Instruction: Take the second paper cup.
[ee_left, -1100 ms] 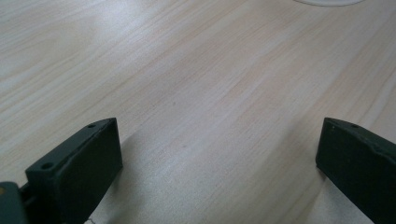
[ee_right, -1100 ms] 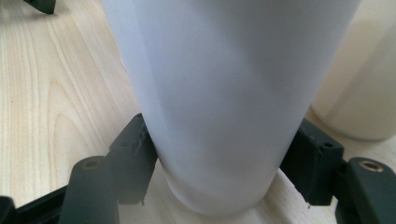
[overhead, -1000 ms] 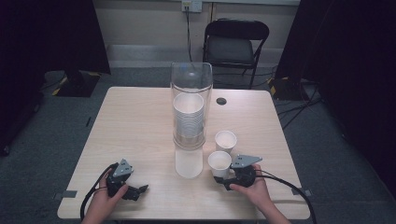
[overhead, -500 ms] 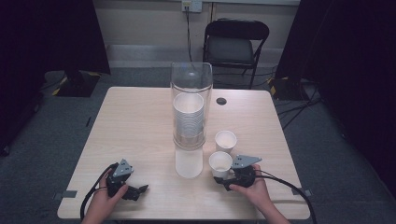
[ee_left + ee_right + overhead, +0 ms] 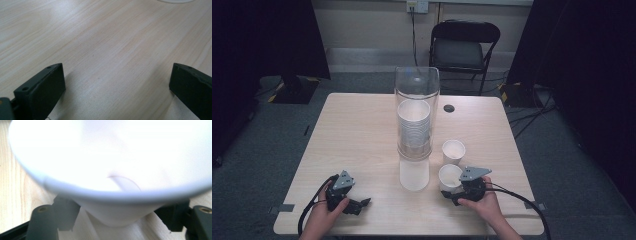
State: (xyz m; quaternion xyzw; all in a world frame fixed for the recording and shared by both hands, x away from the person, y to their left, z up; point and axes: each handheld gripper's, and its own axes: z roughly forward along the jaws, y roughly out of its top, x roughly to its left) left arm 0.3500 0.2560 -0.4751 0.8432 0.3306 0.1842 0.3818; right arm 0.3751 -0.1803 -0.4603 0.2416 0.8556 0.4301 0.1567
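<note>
Nothing moved | right tongs [image 5: 451,192] pinch cup [image 5: 450,176] (upright) | left tongs [image 5: 360,204] spread

Table [image 5: 362,130] pale wood grain; cups [image 5: 453,150] white; dispenser [image 5: 417,90] clear; grippers [image 5: 354,205] black; chair [image 5: 464,45] black.

A white paper cup [image 5: 110,167] sits upright and very close, its rim blurred. The right gripper [image 5: 117,220] has a black jaw pressed against each side, above the pale wooden table [image 5: 10,195].
</note>
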